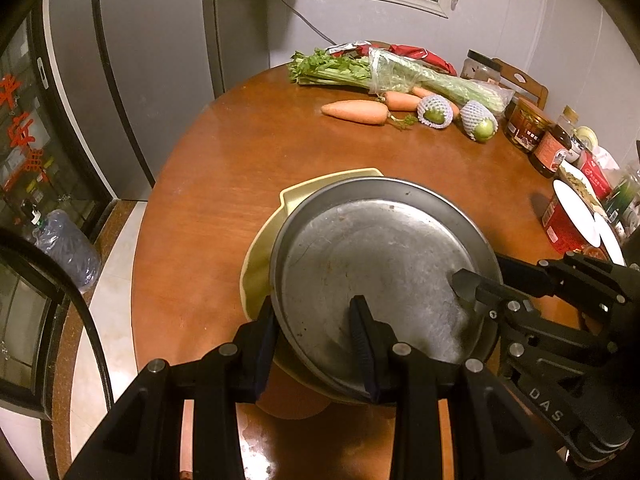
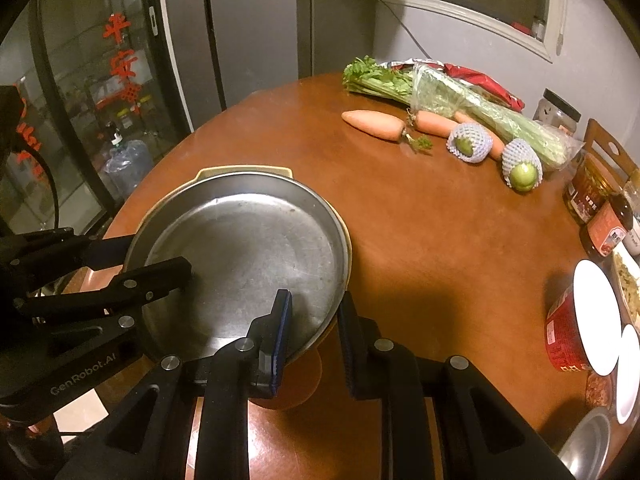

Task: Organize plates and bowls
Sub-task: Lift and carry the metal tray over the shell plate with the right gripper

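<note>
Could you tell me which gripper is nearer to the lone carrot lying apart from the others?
Right, marginally. The carrot lies far across the table from both; the right gripper and left gripper both clamp the metal plate.

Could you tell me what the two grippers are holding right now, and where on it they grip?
Both hold the metal plate by its near rim: the left gripper at the left, the right gripper at the right.

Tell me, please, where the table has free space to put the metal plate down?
Bare wood lies between the metal plate and the carrots, and right of the plate toward the red tub. The right edge, by the jars, is crowded.
</note>
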`<state>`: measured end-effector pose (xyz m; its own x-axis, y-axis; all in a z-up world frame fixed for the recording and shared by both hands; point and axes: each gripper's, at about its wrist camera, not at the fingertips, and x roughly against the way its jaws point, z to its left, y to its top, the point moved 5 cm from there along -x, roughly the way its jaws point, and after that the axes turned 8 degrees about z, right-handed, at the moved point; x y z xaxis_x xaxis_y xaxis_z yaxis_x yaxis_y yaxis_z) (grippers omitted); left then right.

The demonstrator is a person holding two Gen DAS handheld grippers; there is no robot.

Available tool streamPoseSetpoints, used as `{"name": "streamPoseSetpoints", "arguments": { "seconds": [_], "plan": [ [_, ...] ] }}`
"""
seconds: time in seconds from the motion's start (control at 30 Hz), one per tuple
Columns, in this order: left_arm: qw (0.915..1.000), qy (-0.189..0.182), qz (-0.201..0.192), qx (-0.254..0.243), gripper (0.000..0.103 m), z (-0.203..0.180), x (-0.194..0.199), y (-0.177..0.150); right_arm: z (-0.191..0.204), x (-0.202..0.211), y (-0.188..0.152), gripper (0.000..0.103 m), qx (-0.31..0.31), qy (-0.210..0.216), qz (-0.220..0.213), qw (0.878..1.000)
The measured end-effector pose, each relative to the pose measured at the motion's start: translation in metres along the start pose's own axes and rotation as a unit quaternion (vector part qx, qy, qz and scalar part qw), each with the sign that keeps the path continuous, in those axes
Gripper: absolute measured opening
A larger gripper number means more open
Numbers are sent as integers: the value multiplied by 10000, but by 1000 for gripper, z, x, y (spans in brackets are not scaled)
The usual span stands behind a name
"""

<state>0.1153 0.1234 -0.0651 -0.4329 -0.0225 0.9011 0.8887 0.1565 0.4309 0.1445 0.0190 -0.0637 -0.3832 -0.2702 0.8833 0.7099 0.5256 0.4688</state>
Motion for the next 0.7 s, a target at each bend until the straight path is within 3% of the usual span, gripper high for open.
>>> {"name": "streamPoseSetpoints", "arguments": {
  "seconds": [0.4,0.7],
  "plan": [
    [10000,-61,-36,65,37,5,5,4,0,0,0,28,-35,19,12,10000],
    [9997,-12,-227,85,47,7,19,6,-12,5,0,37,-276,18,-35,9996]
  ]
}}
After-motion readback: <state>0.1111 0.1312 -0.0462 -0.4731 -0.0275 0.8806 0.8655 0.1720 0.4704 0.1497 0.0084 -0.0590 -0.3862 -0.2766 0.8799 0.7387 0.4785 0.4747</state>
